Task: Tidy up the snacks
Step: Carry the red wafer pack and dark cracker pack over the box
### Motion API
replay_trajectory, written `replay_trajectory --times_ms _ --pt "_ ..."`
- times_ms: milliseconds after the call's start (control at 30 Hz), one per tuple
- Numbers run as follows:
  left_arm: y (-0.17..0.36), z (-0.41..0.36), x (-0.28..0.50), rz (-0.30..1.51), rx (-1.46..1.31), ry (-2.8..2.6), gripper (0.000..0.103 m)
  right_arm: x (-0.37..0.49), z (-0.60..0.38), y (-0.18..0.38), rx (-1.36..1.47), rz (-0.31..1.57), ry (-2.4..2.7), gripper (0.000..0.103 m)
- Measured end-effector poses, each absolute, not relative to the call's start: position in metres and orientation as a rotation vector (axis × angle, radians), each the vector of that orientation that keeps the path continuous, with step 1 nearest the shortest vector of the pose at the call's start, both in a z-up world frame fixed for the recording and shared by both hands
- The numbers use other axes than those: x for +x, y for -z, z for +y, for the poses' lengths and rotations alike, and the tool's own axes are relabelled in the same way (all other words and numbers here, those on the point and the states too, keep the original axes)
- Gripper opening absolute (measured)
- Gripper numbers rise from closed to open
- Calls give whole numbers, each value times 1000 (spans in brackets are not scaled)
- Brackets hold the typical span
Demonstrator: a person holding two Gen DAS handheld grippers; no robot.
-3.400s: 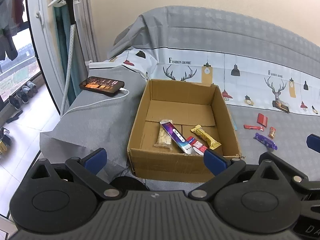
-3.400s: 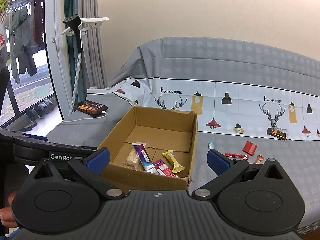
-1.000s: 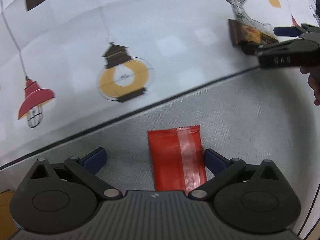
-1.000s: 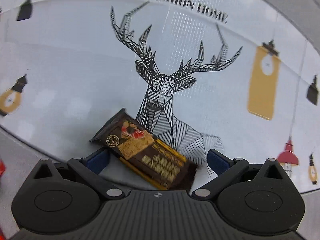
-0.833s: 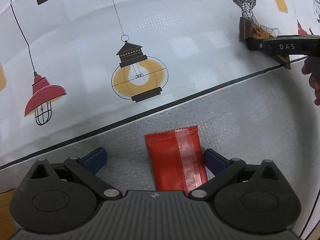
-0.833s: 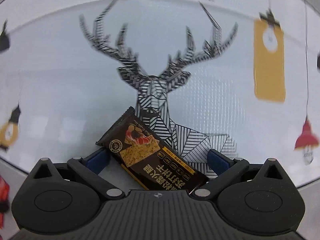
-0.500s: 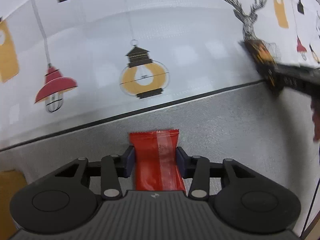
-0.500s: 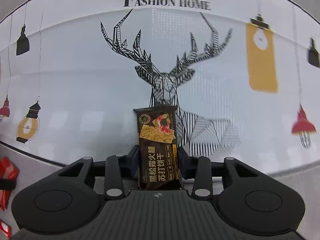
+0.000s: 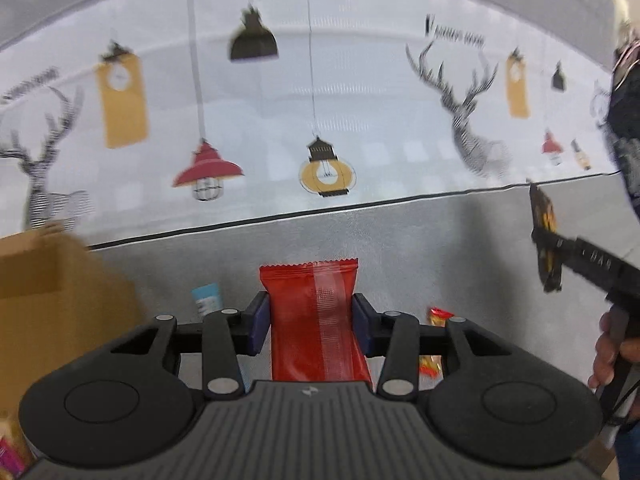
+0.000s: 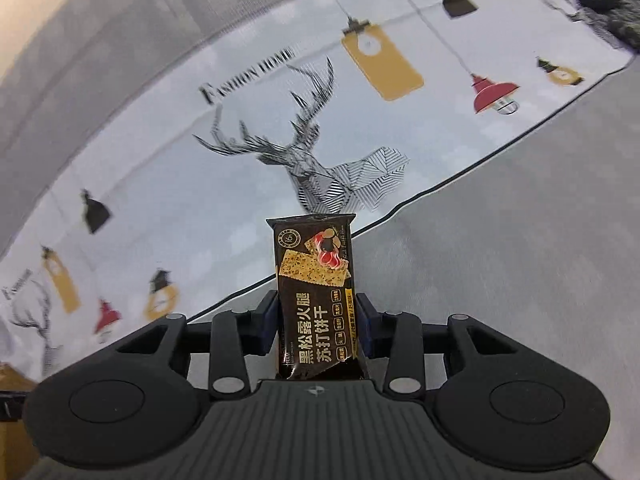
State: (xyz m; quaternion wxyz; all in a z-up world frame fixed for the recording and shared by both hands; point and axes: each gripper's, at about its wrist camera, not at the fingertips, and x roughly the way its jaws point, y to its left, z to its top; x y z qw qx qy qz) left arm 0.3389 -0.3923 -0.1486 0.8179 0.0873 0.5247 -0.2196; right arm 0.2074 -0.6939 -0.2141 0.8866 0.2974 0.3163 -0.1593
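Left gripper [image 9: 308, 322]: clamped on red snack packet [image 9: 316, 320], long axis forward. Cardboard box [image 9: 52, 292] near left, closer to this hand. Right gripper [image 10: 316, 326]: clamped on dark cracker packet [image 10: 314, 296].

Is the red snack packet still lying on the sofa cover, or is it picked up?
Picked up. The left gripper has both pads pressed on the red packet, whose free end stands clear above the sofa cover.

Your left gripper [image 9: 309, 322] is matte black: ribbed housing, round caps, silver pivot screws, navy pads [image 9: 258, 322]. Your right gripper [image 10: 316, 326] matches; seen side-on, white lettering marks it.
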Motion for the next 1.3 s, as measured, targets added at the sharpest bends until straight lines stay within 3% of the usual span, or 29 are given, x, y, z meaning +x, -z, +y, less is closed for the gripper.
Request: replay_trajectory --times_ms 467,933,1300 --pt "41 -251 218 955 129 377 48 91 -547 106 612 537 170 41" --pt "15 -101 96 936 50 269 48 14 -345 50 563 673 -116 41" --pt "7 -33 42 875 -43 249 48 -13 -256 32 442 718 -217 41"
